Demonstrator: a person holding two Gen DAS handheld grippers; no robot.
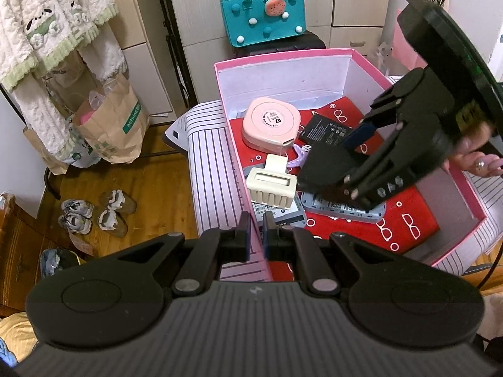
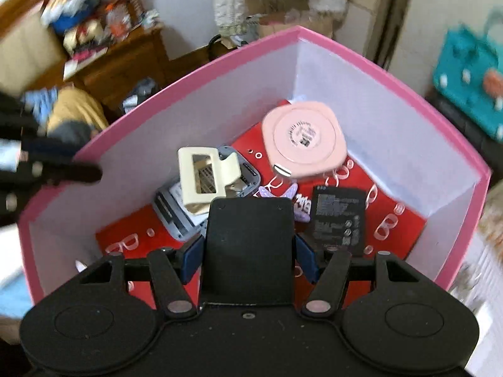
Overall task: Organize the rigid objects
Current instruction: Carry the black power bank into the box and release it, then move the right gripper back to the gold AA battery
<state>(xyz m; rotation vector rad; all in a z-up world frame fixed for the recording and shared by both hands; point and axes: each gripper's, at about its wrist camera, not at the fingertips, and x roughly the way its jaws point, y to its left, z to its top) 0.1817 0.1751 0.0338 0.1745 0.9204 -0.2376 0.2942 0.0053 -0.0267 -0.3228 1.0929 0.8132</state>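
Note:
A pink box [image 1: 283,58] with white inner walls stands on striped bedding. My left gripper [image 1: 257,235] is shut on its near wall [image 1: 248,207]. Inside lie a pink square case [image 1: 272,124], a cream hair claw [image 1: 272,183], a black battery [image 1: 323,128], a purple clip [image 1: 298,157] and grey devices [image 1: 342,210] on a red sheet with a glasses print [image 1: 405,223]. My right gripper [image 2: 248,260] hangs tilted over the box [image 2: 220,56], shut on a flat black rectangular piece [image 2: 248,245]. From the left wrist, that piece [image 1: 327,166] hovers just above the grey devices.
The striped bedding [image 1: 210,169] surrounds the box. A teal felt bag [image 1: 262,15] stands behind it. Paper bags [image 1: 116,125] and shoes [image 1: 94,213] sit on the wooden floor at the left. A person's hand [image 1: 478,160] holds the right gripper.

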